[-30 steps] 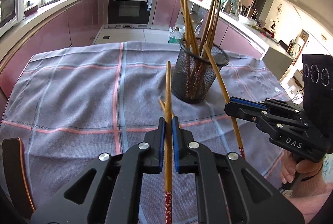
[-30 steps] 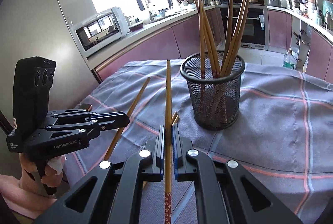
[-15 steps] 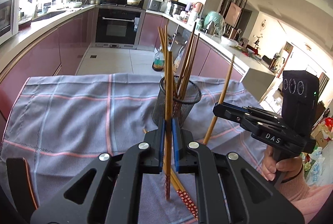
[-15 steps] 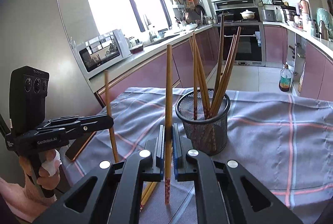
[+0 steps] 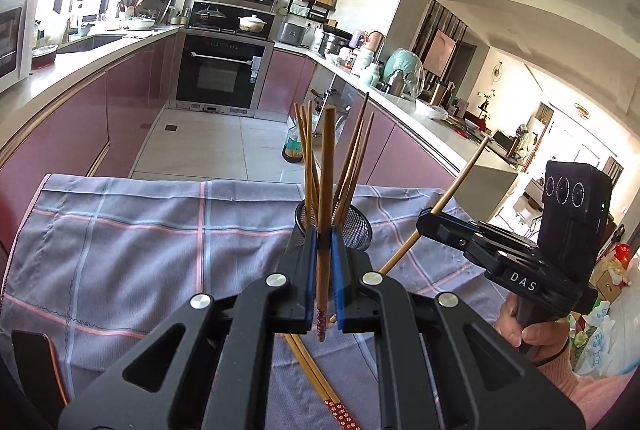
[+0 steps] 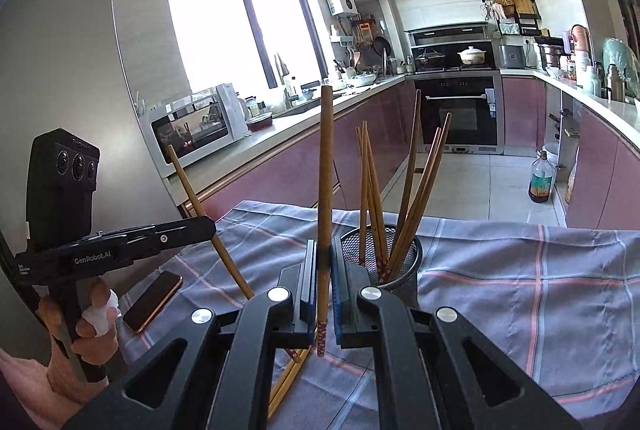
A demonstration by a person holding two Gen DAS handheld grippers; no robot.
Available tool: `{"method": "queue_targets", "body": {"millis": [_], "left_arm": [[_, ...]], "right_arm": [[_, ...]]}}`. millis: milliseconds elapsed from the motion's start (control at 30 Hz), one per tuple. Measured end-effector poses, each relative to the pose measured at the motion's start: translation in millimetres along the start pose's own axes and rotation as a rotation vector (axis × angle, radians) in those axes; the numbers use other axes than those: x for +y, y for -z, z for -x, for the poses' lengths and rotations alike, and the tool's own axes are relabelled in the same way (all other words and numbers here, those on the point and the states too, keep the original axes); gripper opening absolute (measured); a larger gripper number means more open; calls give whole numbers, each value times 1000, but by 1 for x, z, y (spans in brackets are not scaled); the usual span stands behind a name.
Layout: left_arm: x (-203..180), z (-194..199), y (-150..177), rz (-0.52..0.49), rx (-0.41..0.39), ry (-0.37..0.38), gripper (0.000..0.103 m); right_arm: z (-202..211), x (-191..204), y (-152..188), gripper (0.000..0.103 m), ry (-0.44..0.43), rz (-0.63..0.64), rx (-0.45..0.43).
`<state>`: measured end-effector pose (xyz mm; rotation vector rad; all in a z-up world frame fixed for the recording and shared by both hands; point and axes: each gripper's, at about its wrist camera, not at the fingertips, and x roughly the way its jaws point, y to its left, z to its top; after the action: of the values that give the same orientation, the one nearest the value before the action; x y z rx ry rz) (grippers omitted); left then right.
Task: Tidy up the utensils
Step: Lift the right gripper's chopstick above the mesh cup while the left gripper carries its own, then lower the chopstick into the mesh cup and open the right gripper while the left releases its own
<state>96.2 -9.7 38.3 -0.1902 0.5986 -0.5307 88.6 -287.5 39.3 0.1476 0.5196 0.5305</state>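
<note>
Loose brown wooden chopsticks (image 5: 316,382) on the grey checked tablecloth (image 5: 132,250) are mostly hidden under the fingers. Left gripper (image 5: 322,270), tilted downward, is clamped on one upright chopstick (image 5: 327,190). At 12 o'clock, the black mesh holder (image 6: 404,270) is half blocked. Right gripper (image 6: 322,270) likewise pinches another chopstick (image 6: 325,182).

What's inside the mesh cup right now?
The mesh cup holds several wooden chopsticks standing and leaning on the rim, patterned ends down. An exact count and the cup's bottom are hidden by the tongs and the mesh.
</note>
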Motion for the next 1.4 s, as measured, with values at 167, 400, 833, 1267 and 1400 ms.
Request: {"method": "queue_targets", "body": {"millis": [167, 400, 833, 1267, 1400], "left_arm": [[-7, -1, -13, -13, -23, 7, 8], [-15, 2, -35, -29, -68, 2, 8], [-29, 0, -73, -54, -129, -4, 8], [-36, -28, -86, -74, -96, -56, 8], [-38, -45, -86, -84, -55, -67, 8]], "right_arm": [[5, 1, -9, 5, 11, 14, -28], [10, -1, -27, 5, 28, 30, -69], [11, -7, -56, 5, 56, 51, -133], [-16, -23, -57, 5, 94, 15, -110], [-31, -26, -53, 5, 98, 7, -67]]}}
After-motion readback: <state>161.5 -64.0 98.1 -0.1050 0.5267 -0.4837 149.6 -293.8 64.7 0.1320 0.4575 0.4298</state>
